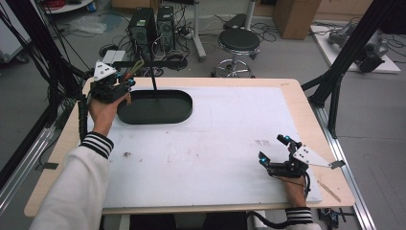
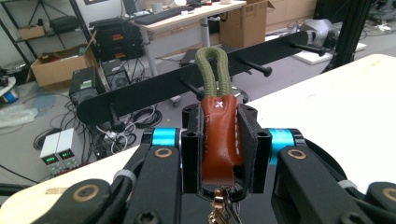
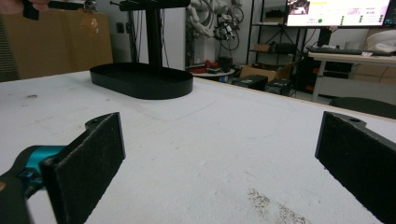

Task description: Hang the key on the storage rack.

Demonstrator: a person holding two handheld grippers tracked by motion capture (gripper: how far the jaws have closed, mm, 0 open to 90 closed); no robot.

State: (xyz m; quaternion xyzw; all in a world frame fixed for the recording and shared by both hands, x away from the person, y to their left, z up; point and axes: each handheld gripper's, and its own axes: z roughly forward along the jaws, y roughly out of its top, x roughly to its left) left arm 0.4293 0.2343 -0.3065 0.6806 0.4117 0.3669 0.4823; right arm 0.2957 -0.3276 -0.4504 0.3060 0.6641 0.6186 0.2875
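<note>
Left gripper [image 1: 125,86]: seen in the high view at the table's far left corner, raised over the left end of the oval base; its jaws are pressed together on the key fob.
Key fob [image 2: 218,135]: a brown leather strap with a small stitched cross, pinched upright between the two black pads in the left gripper view; a metal clasp [image 2: 218,210] hangs below it.
Cord loop [image 2: 214,70]: an olive-green loop rising from the top of the leather strap, held just in front of the black bar.
Hook rack [image 2: 187,79]: a black horizontal bar with several short pegs, carried on a thin post; the loop is seen close to one middle peg, but contact cannot be told.
Oval base [image 1: 155,106]: a black shallow tray-shaped foot of the rack, standing on the white mat at the far left.
Right gripper [image 1: 274,149]: resting low at the near right of the table, well apart from the rack; its jaws are spread wide, with nothing between them.
White mat [image 1: 230,139]: covers most of the wooden table, with faint stains.
</note>
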